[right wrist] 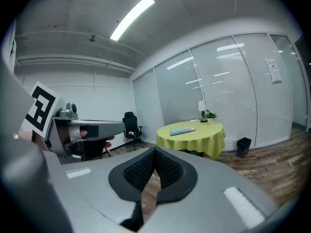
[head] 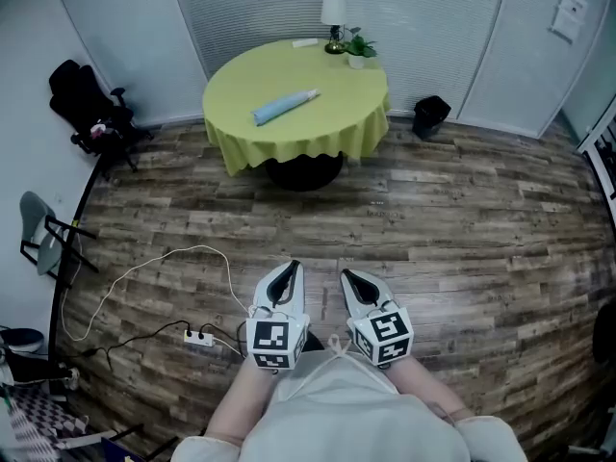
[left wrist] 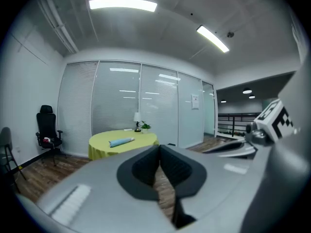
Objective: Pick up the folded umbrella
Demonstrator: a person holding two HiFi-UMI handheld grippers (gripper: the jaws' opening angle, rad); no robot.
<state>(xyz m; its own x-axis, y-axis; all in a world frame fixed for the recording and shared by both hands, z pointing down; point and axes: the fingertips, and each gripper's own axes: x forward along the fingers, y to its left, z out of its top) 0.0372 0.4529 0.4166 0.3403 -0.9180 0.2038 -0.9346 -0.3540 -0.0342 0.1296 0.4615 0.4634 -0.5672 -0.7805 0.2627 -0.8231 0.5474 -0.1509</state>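
Note:
A light blue folded umbrella (head: 285, 106) lies on a round table with a yellow-green cloth (head: 337, 123) across the room; it also shows as the umbrella (left wrist: 121, 141) in the left gripper view and the umbrella (right wrist: 182, 130) in the right gripper view. My left gripper (head: 292, 269) and right gripper (head: 347, 276) are held side by side close to my body, far from the table. Both point toward it, jaws shut with their tips together and nothing between them.
A lamp (head: 333, 15) and a small potted plant (head: 358, 46) stand at the table's far edge. A black bin (head: 430, 115) sits right of the table, a black office chair (head: 91, 114) at left. A white cable and power strip (head: 197, 336) lie on the wood floor.

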